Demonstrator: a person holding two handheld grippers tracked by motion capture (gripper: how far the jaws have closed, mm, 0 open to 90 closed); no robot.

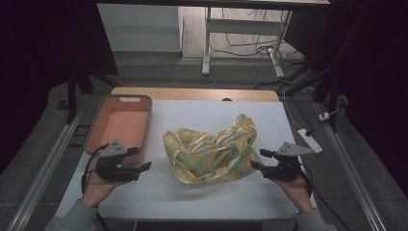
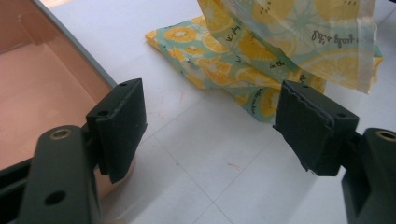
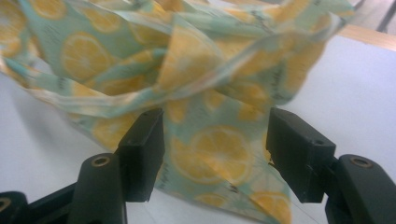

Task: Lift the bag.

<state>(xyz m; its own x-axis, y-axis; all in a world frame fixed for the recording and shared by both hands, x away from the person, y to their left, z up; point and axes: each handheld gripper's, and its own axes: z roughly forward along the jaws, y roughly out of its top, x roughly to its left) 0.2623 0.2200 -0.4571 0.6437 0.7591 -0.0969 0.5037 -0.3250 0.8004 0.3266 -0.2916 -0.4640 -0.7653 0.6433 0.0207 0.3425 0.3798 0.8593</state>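
Observation:
A crumpled cloth printed with yellow lemon slices on pale green lies heaped in the middle of the white table. My left gripper sits low at the front left, jaws open with nothing between them, pointing right toward the cloth. In the left gripper view its jaws frame bare table, with the cloth farther off. My right gripper is at the cloth's right edge, pointing left. Its jaws stand open, with a fold of the cloth lying between and beyond them; the pads do not press on it.
A salmon-pink bin with a grey rim stands at the table's left, close beside my left gripper, and its wall is near the left jaw. A white power strip lies at the right edge. A wooden strip borders the far side.

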